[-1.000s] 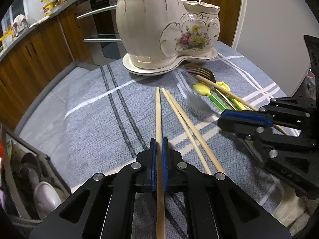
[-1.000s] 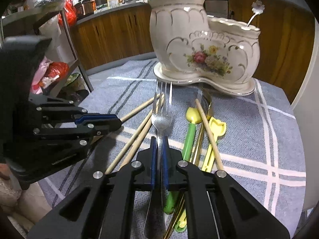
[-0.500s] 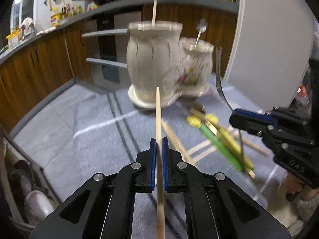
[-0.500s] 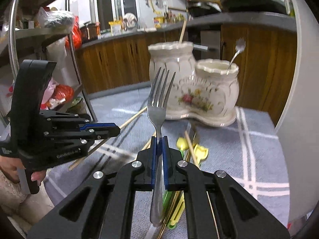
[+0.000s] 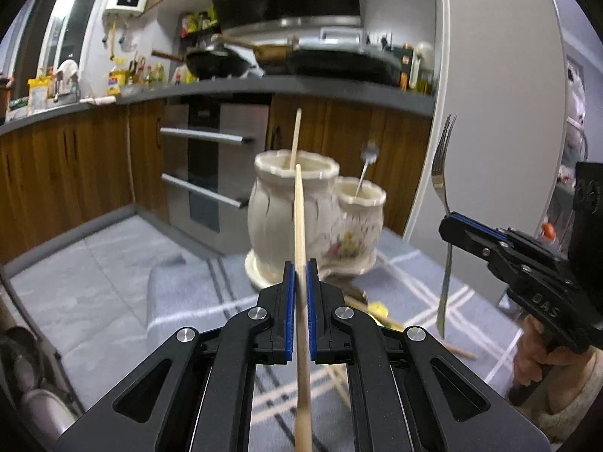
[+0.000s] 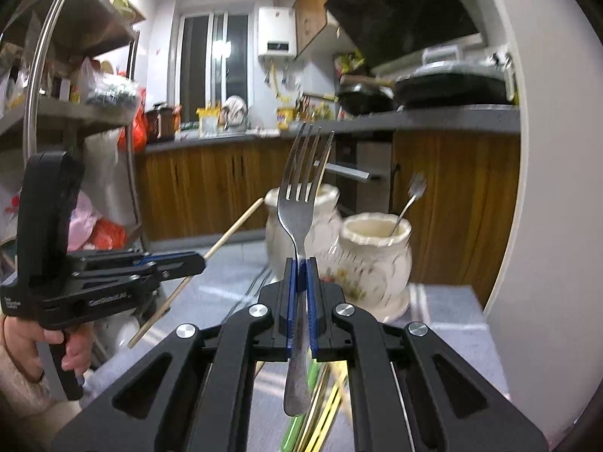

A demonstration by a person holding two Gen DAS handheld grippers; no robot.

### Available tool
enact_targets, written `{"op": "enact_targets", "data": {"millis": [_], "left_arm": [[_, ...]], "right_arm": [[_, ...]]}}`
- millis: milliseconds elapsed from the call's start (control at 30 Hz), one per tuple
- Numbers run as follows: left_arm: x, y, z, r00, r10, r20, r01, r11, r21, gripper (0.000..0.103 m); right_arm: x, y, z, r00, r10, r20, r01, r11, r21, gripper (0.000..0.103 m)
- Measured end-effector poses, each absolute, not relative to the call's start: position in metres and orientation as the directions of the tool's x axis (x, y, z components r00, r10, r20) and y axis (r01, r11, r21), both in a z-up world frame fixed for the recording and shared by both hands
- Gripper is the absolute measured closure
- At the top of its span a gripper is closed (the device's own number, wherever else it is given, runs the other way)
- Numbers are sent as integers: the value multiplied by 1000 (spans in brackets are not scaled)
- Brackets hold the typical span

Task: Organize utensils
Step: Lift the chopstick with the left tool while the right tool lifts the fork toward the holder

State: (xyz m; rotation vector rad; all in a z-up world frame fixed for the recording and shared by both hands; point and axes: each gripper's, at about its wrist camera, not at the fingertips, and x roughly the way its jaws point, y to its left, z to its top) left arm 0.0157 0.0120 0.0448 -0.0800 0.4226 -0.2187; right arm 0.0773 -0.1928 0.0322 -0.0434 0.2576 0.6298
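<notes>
My left gripper (image 5: pixel 300 263) is shut on a wooden chopstick (image 5: pixel 299 218), held upright above the table. My right gripper (image 6: pixel 300 261) is shut on a steel fork (image 6: pixel 300 203), tines up. Ahead stands a cream ceramic double holder: the tall pot (image 5: pixel 279 211) holds one chopstick (image 5: pixel 295 137), the short pot (image 5: pixel 363 207) holds a small spoon. The right gripper with the fork (image 5: pixel 443 188) shows at right in the left wrist view. The left gripper with the chopstick (image 6: pixel 230 231) shows at left in the right wrist view.
Loose chopsticks and yellow-green utensils (image 5: pixel 377 309) lie on the grey striped cloth (image 5: pixel 181 293) below the grippers. A white wall edge (image 5: pixel 490 113) is at right. Wooden kitchen cabinets (image 5: pixel 75 162) and an oven are behind. A metal shelf rack (image 6: pixel 75 113) is at left.
Both grippers have lifted from the table, each with its utensil, and tilted up. The chopstick and fork now stand raised in front of the holder.
</notes>
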Motion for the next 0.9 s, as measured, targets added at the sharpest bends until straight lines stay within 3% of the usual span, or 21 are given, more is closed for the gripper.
{"op": "enact_targets", "data": {"millis": [233, 400, 533, 900], "left_arm": [[41, 11, 95, 942, -254, -221, 228, 964, -136, 96], [99, 12, 121, 947, -285, -144, 256, 948, -191, 96], [140, 14, 128, 954, -267, -137, 230, 944, -236, 96], [175, 4, 108, 971, -181, -159, 157, 976, -153, 96]], "right_arm": [[116, -200, 78, 799, 576, -171, -571, 817, 87, 97], [158, -205, 103, 810, 577, -107, -559, 814, 160, 97], [194, -201, 106, 815, 572, -96, -545, 812, 210, 97], [231, -183, 72, 858, 486, -168, -461, 871, 169, 97]]}}
